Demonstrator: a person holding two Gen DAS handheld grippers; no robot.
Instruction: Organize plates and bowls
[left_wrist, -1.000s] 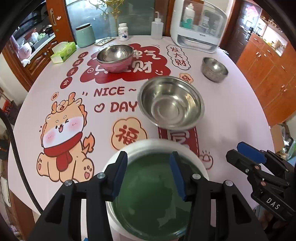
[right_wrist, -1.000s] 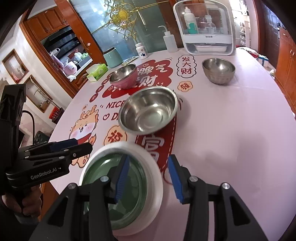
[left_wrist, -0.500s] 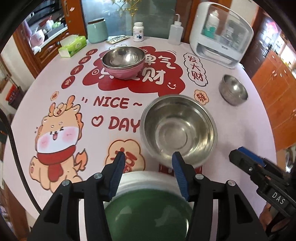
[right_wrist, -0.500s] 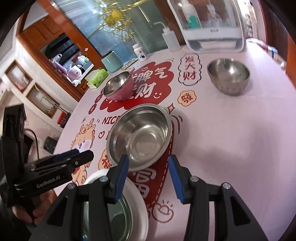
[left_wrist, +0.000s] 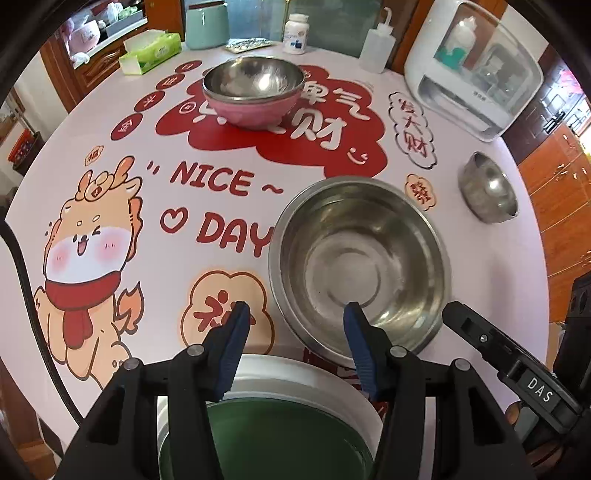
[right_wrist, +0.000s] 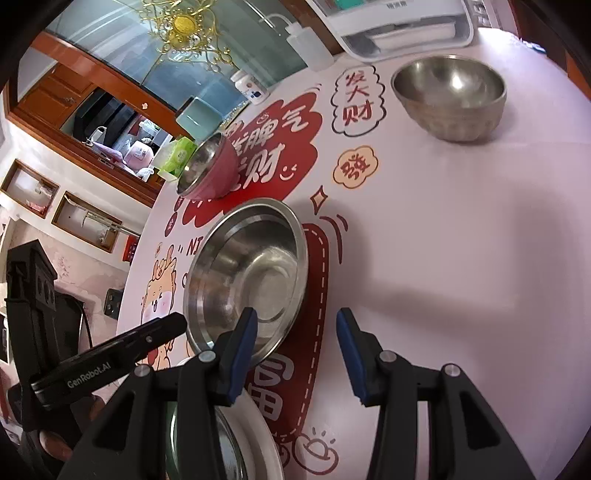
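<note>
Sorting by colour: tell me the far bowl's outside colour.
Pink bowl, steel-lined inside; clearest in left wrist view.

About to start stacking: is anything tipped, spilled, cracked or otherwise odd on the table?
Nothing stands out. The large steel bowl, pink bowl, small steel bowl and green-centred white plate all sit upright, empty and apart.

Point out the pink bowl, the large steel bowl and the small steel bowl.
pink bowl (left_wrist: 255, 112), left wrist view, outer wall.
large steel bowl (left_wrist: 347, 273), left wrist view, inner bottom.
small steel bowl (right_wrist: 448, 86), right wrist view, inside.
</note>
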